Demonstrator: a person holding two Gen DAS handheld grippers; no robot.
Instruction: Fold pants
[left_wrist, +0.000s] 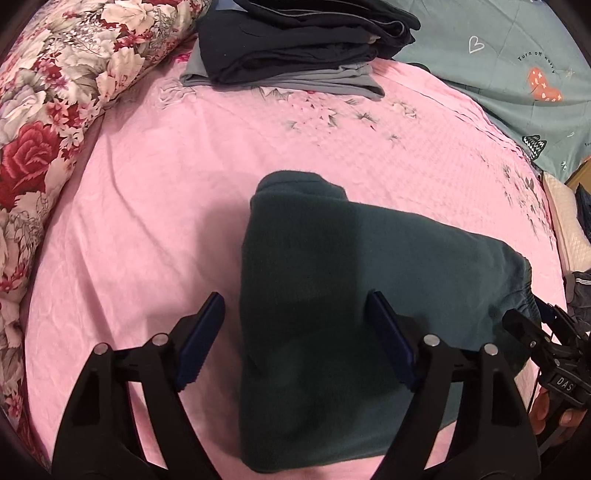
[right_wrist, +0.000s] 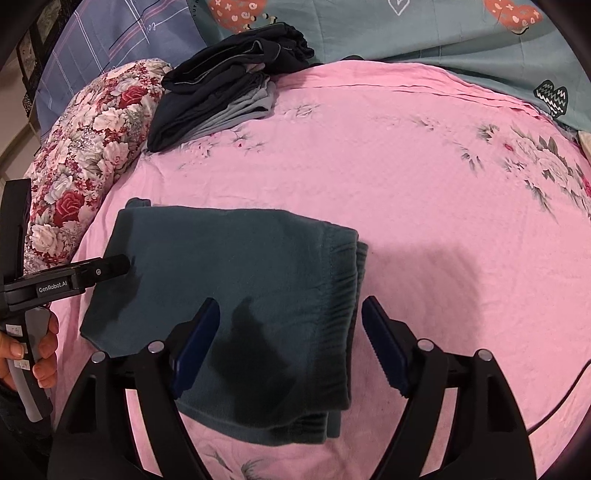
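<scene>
The dark teal fleece pants (left_wrist: 332, 295) lie folded into a thick rectangle on the pink bedsheet (left_wrist: 166, 184). My left gripper (left_wrist: 295, 295) hovers open over their left edge, one finger above the sheet and the other above the cloth. In the right wrist view the pants (right_wrist: 240, 266) show their ribbed waistband at the right side. My right gripper (right_wrist: 291, 301) stands open over that waistband end, nothing pinched between its pads. Each gripper shows in the other's view: the right gripper (left_wrist: 535, 332) at the pants' right end, the left gripper (right_wrist: 92, 273) at their left edge.
A stack of folded dark and grey clothes (left_wrist: 295, 40) sits at the far side of the sheet. A rolled floral quilt (left_wrist: 55, 110) runs along the left. A teal blanket with hearts (left_wrist: 517, 74) lies at the back right. A person's hand (right_wrist: 40, 354) holds the left gripper's handle.
</scene>
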